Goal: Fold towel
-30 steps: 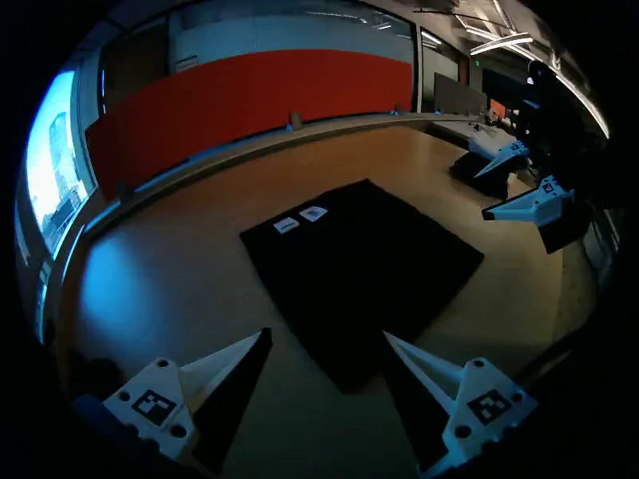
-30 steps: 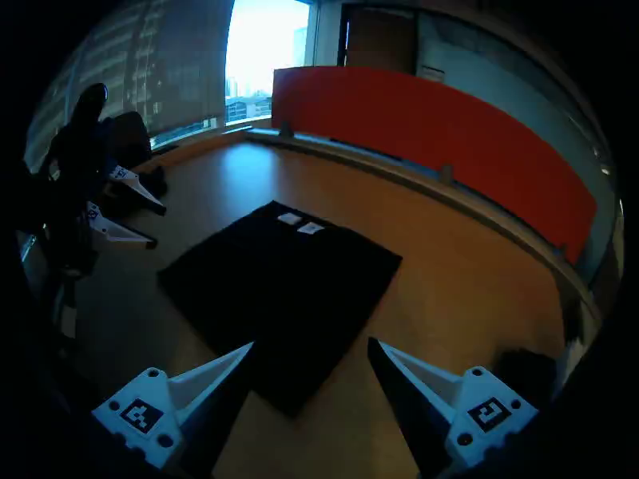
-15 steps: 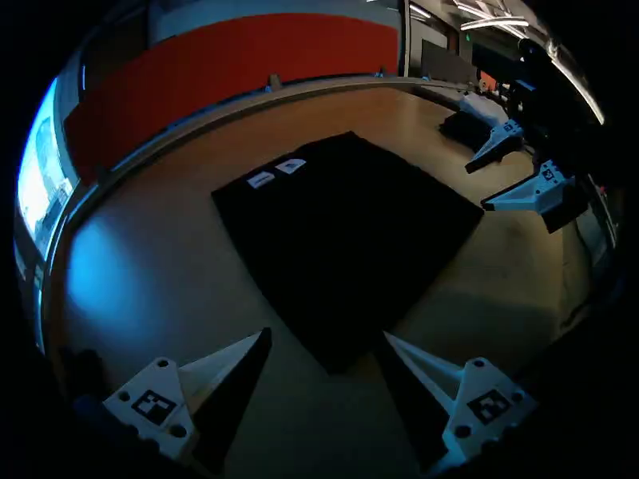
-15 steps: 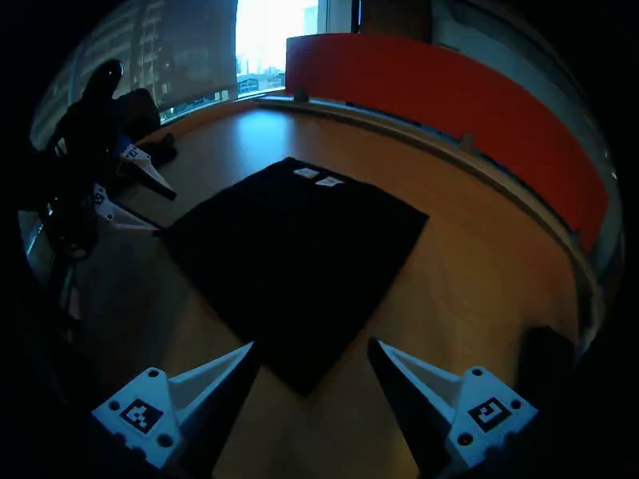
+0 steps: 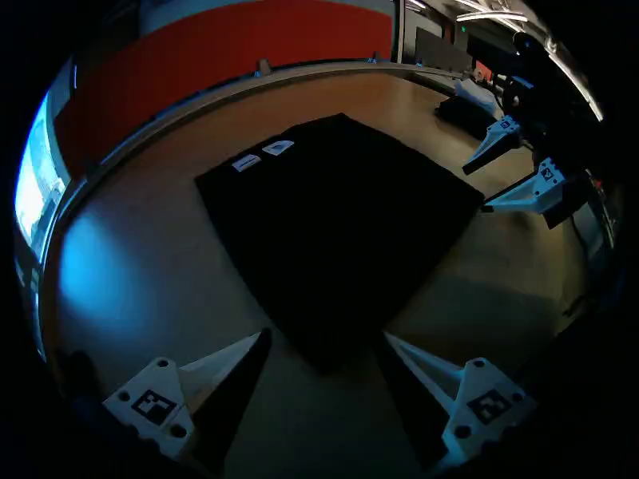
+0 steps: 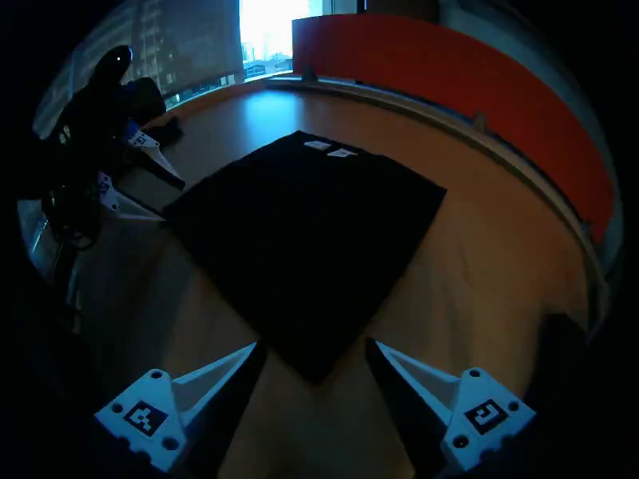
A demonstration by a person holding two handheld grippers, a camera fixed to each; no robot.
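Note:
A black towel lies flat on the wooden table, with two small white tags near its far edge. In the left gripper view my left gripper is open, and the towel's near corner lies between its fingertips. In the right gripper view the towel points its other near corner at my right gripper, which is open around that corner. The right gripper also appears at the towel's right corner in the left gripper view, and the left gripper at the towel's left corner in the right gripper view.
The wooden table curves away to a raised rim and a red partition. A bright window stands at the back. A dark bundle with something white sits at the far right of the table.
Both grippers have moved forward and down toward the towel's near corners. Each corner now lies between the open fingertips instead of ahead of them.

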